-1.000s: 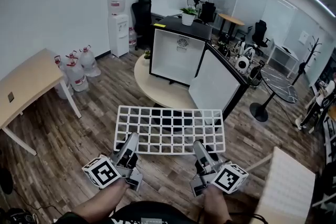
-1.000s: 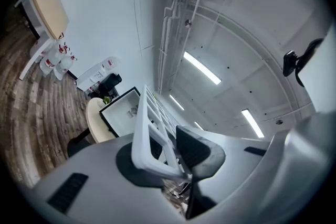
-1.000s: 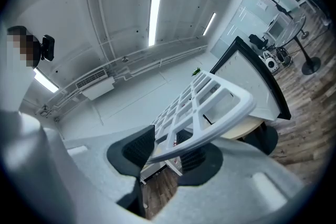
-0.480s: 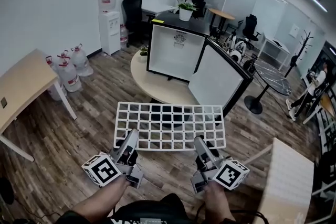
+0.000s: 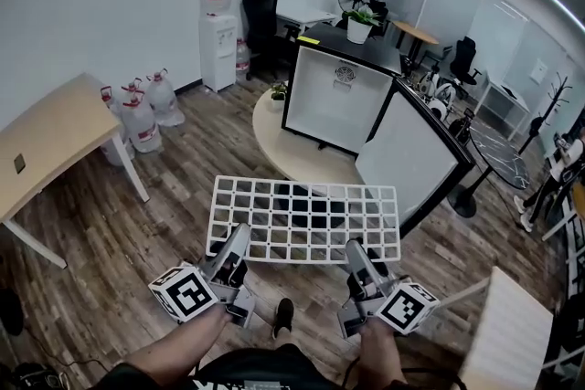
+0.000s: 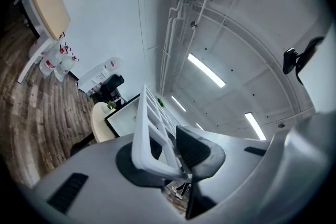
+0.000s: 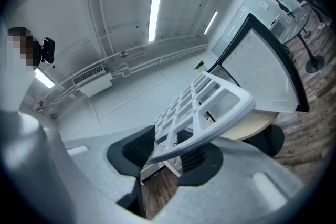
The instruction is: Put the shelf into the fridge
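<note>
White grid shelf [image 5: 306, 219] is held roughly level in the air in front of the person, above the wood floor [image 5: 137, 251], and is not yet in the fridge. Left gripper [image 5: 238, 240] is clamped on the shelf's near edge towards its left end; in the left gripper view both pads of this gripper [image 6: 169, 150] press on the white rim [image 6: 149, 136]. Right gripper [image 5: 356, 248] is clamped on the same near edge towards the right end; in its own view the jaws [image 7: 164, 150] close on the rim with the grid [image 7: 210, 105] reaching away from them. Fridge [image 5: 340, 96] stands on a round table [image 5: 288, 146] beyond the shelf, its door [image 5: 413, 162] swung open to the right, white interior facing the person
</note>
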Tool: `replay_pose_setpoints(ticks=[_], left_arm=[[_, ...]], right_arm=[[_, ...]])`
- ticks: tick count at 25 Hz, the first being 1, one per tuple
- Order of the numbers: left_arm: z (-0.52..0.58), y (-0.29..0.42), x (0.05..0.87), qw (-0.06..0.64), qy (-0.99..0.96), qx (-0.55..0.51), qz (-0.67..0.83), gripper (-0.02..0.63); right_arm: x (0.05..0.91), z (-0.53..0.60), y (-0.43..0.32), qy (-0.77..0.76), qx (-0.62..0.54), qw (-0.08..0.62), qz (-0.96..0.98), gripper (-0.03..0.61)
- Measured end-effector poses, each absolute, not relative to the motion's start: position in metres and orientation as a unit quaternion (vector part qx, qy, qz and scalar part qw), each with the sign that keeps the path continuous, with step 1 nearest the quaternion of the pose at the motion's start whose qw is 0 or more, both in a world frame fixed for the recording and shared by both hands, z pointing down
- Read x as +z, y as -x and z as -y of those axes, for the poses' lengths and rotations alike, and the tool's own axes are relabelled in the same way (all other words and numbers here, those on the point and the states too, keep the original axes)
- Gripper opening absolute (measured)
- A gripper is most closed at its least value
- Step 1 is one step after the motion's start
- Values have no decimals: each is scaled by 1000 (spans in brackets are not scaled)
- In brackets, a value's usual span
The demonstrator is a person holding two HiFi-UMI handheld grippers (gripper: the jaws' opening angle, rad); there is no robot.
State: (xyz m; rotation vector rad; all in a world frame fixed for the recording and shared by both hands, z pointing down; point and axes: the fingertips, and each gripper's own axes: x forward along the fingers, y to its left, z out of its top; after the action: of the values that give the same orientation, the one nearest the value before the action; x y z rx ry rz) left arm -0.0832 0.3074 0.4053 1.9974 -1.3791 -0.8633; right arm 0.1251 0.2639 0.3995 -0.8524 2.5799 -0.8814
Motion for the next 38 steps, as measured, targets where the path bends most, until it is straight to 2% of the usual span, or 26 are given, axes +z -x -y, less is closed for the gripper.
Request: replay_pose_setpoints(ticks=[14,27,38], left_arm=[[-153,107,396,279,-731,-316,536,86],[-30,88,389,289,-732,-299,539,86],[27,78,391,281,-730,-303,544,86]], right_arm=[[392,-101,-98,270,-315,138,-899,127],[390,22,-116,269,-326,140,-895,127],[391,82,-127,259,-320,137,-901,127]])
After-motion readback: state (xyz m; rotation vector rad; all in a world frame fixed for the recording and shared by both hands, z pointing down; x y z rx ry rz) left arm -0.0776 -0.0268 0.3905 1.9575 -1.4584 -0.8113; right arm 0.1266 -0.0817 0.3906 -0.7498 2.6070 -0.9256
